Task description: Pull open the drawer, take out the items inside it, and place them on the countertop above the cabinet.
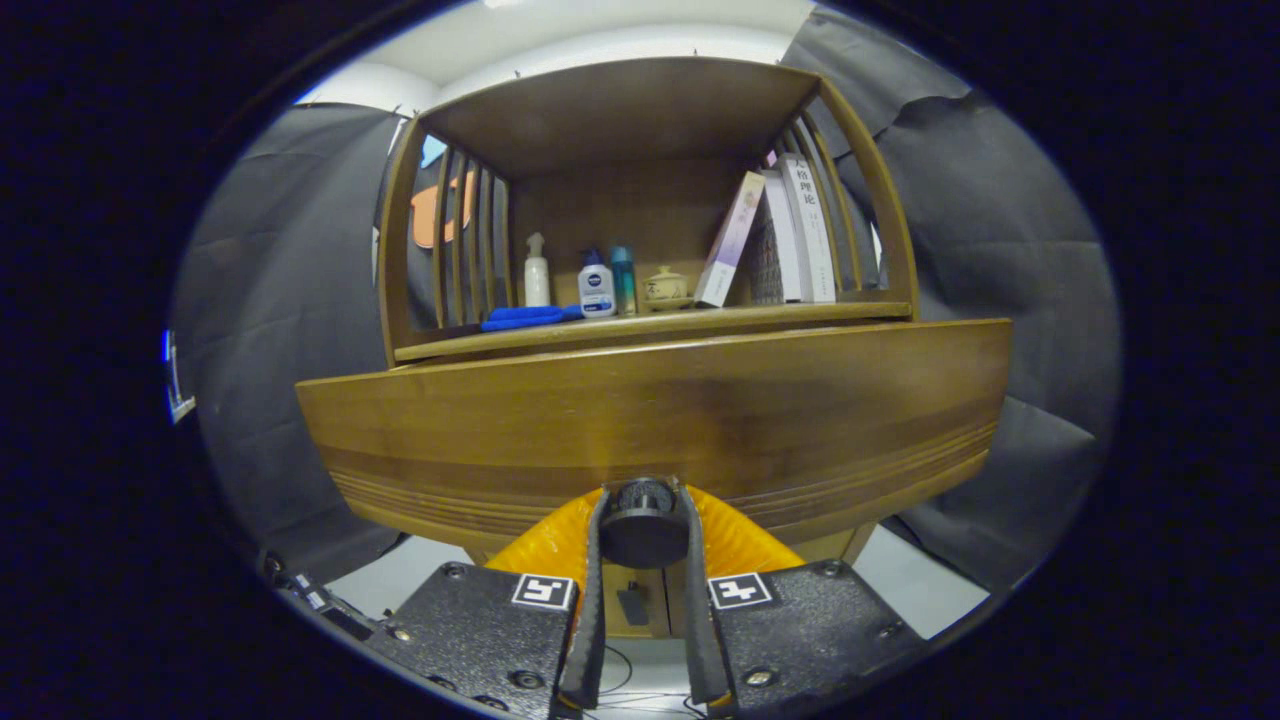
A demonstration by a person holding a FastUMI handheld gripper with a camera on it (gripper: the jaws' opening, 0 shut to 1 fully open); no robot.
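Fingers of your gripper (643, 525) are pinching the round dark knob (643, 524) at the lower middle of the drawer front (660, 420), one finger pressed on each side of it. That wide wooden panel fills the space just beyond the fingertips, and it looks already drawn out a little from the cabinet, though you cannot judge how far from this angle. The drawer's inside is hidden behind the front, so whatever items lie in it cannot be told yet.

Above the drawer sits the countertop (660, 325), and it is already busy: a blue cloth (525, 318) lies near its front edge, with a white spray bottle (537, 272), a white lotion bottle (596, 287), a slim teal bottle (623, 281) and a small lidded ceramic pot (666, 287) behind it, and leaning books (790, 235) further along.

For this pull, keep your squeeze steady and draw straight back along the drawer's own line. Avoid lifting or twisting, since a round knob probably slips out of a sideways tug. Go slowly until enough of the interior opens to reach in from above. Later, plan on the bare strip of countertop near the front edge, beside the cloth, for setting things down
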